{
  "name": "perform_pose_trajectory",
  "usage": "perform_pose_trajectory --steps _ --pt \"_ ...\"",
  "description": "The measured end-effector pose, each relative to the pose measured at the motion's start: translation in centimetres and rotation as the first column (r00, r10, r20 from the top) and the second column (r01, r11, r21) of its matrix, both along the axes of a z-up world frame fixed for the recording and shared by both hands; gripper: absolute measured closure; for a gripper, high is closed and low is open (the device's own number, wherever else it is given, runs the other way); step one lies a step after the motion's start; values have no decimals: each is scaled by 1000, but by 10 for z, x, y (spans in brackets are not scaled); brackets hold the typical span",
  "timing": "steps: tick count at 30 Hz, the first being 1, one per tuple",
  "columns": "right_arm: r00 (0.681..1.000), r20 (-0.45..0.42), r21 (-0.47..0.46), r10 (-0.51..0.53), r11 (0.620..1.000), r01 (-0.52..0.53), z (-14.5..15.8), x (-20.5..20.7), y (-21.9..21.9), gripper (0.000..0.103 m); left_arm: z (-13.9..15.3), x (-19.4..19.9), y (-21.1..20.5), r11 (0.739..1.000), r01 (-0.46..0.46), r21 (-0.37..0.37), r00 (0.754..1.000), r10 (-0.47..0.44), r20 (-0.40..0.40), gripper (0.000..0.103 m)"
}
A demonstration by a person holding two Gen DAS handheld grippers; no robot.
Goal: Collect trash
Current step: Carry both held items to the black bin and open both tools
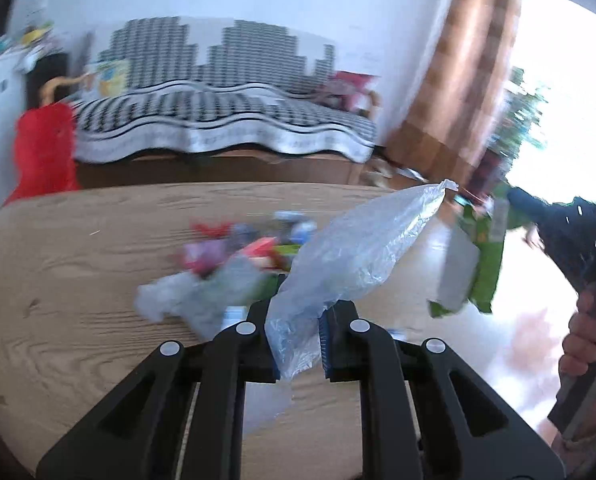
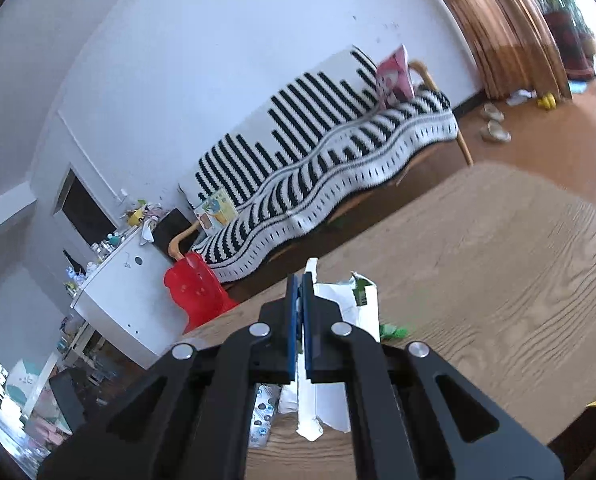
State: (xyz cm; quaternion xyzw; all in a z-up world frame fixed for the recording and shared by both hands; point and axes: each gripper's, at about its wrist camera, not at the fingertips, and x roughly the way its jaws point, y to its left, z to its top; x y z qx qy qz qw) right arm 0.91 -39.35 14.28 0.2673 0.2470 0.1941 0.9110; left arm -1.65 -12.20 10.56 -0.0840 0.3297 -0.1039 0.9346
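Clamped between the left hand-held gripper point(image 1: 301, 334) at lower centre, a clear plastic bag point(image 1: 354, 256) rises above the wooden surface point(image 1: 57, 248), while the right hand-held gripper point(image 2: 301, 320) pinches a white-and-green wrapper point(image 2: 354, 304) at lower centre.

My left gripper point(image 1: 301, 320) is matte black plastic: two broad link arms on each side, each with a triangular cut-out and a round silver pin point(image 1: 170, 348) at its joint. The fingers point(image 1: 340, 344) are blocky and black with ribbed blue pads on the inner faces. My right gripper point(image 2: 301, 320) is built the same way. My sleeve point(image 1: 566, 232) is dark navy.
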Motion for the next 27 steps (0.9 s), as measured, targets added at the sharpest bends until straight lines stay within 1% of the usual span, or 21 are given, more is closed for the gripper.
perform_pose_trajectory --steps 2,4,6,7,8,10,13,14,18,20,24,26,27 --pt "1000 18 -28 -11 1000 12 14 -19 -20 100 5 -6 -38 995 94 17 996 -93 -15 90" --pt "999 31 -71 -35 997 37 24 -50 -52 100 5 -14 -77 983 185 21 982 -184 -45 90" --pt "998 22 -113 -53 992 55 22 -73 -76 100 -5 -22 -123 958 286 -8 953 -285 -100 90" --pt "998 7 -135 -62 989 63 16 -85 -89 100 -17 -28 -150 939 342 -35 928 -344 -141 90" --pt "997 -18 -156 -76 985 72 6 -100 -105 100 -25 -32 -168 926 374 -50 911 -377 -167 90" --pt "994 -62 -173 -95 981 83 -17 -118 -127 100 -54 -44 -213 893 444 -74 861 -448 -242 90" --pt "979 -148 -180 -143 977 115 -61 -143 -163 100 -91 -57 -262 859 506 -73 800 -499 -332 90" --pt "968 -189 -173 -165 976 132 -81 -151 -178 100 -106 -61 -276 848 524 -80 775 -513 -369 90" --pt "928 -313 -129 -204 977 172 -141 -167 -211 100 -143 -68 -305 820 565 -88 709 -537 -457 91" --pt "912 -348 -118 -218 975 188 -161 -174 -224 100 -152 -67 -311 816 570 -95 692 -539 -480 91" --pt "891 -397 -79 -220 975 205 -185 -175 -239 100 -161 -63 -314 820 565 -89 686 -527 -501 91" --pt "885 -412 -68 -215 976 205 -189 -170 -240 100 -166 -57 -324 826 556 -90 687 -518 -510 86" --pt "882 -419 -66 -214 976 206 -190 -169 -240 100 -168 -56 -320 830 549 -93 688 -513 -514 58"
